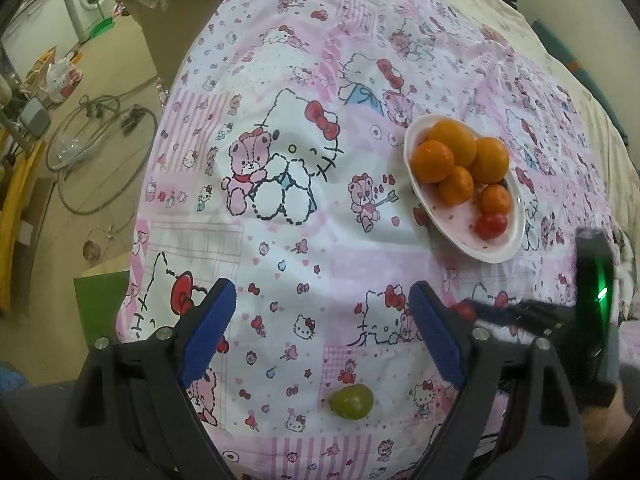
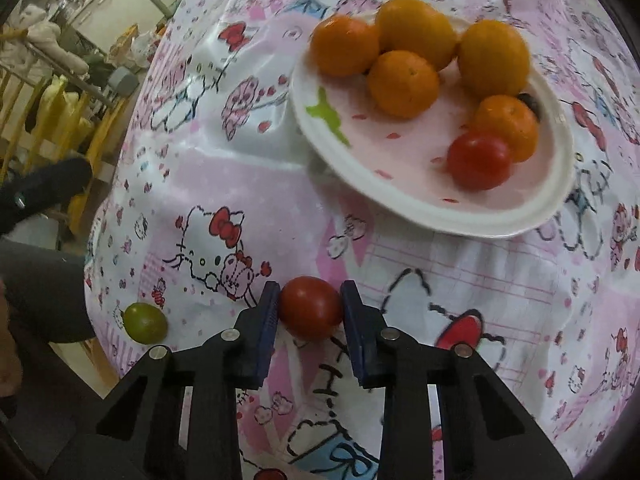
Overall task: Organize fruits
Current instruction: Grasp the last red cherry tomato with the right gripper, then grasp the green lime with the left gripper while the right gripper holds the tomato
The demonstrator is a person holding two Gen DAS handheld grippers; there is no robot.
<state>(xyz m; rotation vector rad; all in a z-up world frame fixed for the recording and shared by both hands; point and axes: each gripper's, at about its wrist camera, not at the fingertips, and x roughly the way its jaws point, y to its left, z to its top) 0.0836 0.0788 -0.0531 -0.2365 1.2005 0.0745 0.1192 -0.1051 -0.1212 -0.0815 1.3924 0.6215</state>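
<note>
Right claw point(image 2: 309, 308): blue pads pinching a red tomato point(image 2: 311, 307) off the patterned cloth point(image 2: 224, 184) just short of the plate point(image 2: 400, 196), evidently bound there beside the oranges point(image 2: 403, 83); left claw point(image 1: 322, 332): agape, empty, above the green fruit point(image 1: 351, 401).

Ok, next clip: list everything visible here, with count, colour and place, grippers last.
round orange citrus fruits: five, orange, piled on plate.
small red tomatoes: two, red; one on plate, one between right gripper's pads.
small green fruit: one, green, loose on cloth, in front of left gripper.
oval white plate: one, white, on cloth.
pink cartoon-print cloth: one, covers the surface.
left gripper: black with blue pads, open, empty.
right gripper: black with blue pads, closed on tomato.
</note>
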